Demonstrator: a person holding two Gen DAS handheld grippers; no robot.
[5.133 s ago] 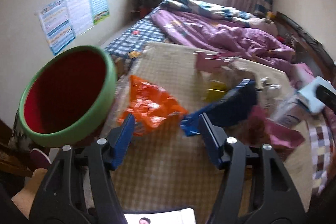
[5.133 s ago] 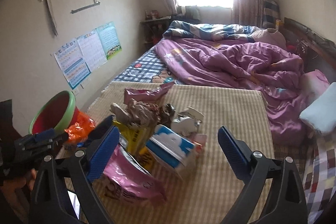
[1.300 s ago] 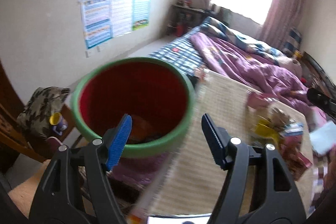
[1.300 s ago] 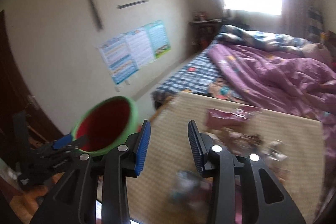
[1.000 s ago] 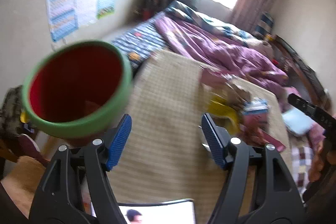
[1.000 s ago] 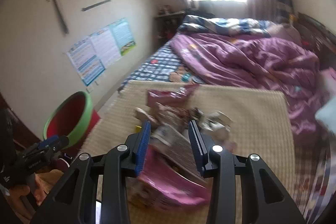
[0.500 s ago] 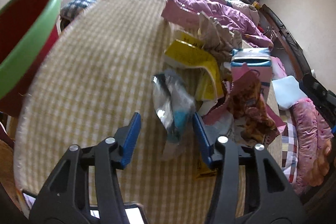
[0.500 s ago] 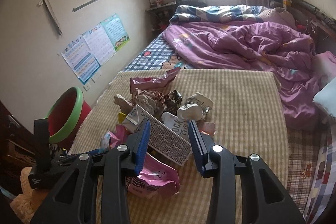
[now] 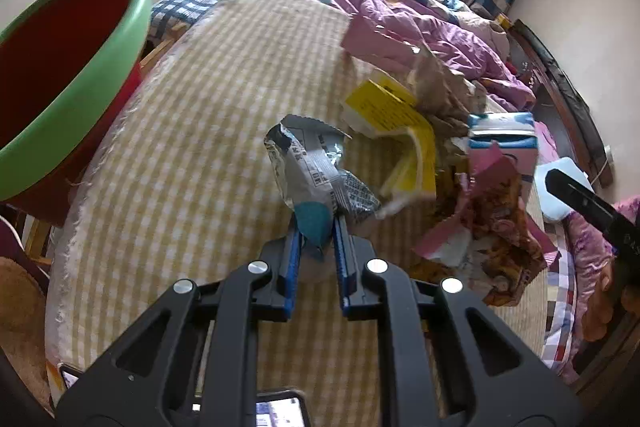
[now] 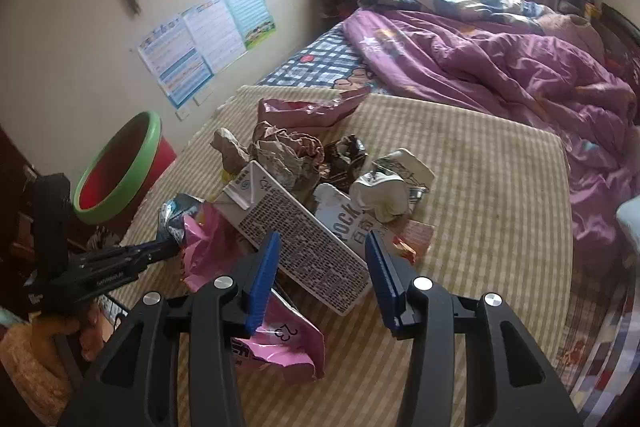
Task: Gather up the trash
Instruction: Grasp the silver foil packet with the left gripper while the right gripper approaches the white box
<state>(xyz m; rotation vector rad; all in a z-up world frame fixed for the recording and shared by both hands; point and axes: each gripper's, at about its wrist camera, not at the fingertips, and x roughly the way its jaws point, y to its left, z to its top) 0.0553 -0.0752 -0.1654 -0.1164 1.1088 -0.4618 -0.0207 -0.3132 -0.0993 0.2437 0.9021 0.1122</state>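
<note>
My left gripper (image 9: 315, 231) is shut on a crumpled silver wrapper (image 9: 316, 167) with a teal patch, at the near left edge of the trash pile on the checked mat (image 9: 192, 131). The same wrapper (image 10: 176, 217) and the left gripper (image 10: 170, 247) show in the right wrist view. My right gripper (image 10: 322, 253) is open, its jaws either side of a white carton (image 10: 296, 235) with dark print, not touching it. A red bin with a green rim (image 9: 60, 75) stands off the mat's left edge and also shows in the right wrist view (image 10: 120, 173).
The pile holds a yellow box (image 9: 396, 119), a blue-and-pink carton (image 9: 504, 147), pink bags (image 10: 276, 351), crumpled brown paper (image 10: 284, 151) and a white cup (image 10: 384, 191). A purple quilt (image 10: 500, 67) covers the bed behind. A phone (image 9: 280, 411) lies at the mat's near edge.
My left gripper has closed on the silver wrapper. The right gripper has come lower over the white carton and opened a little wider.
</note>
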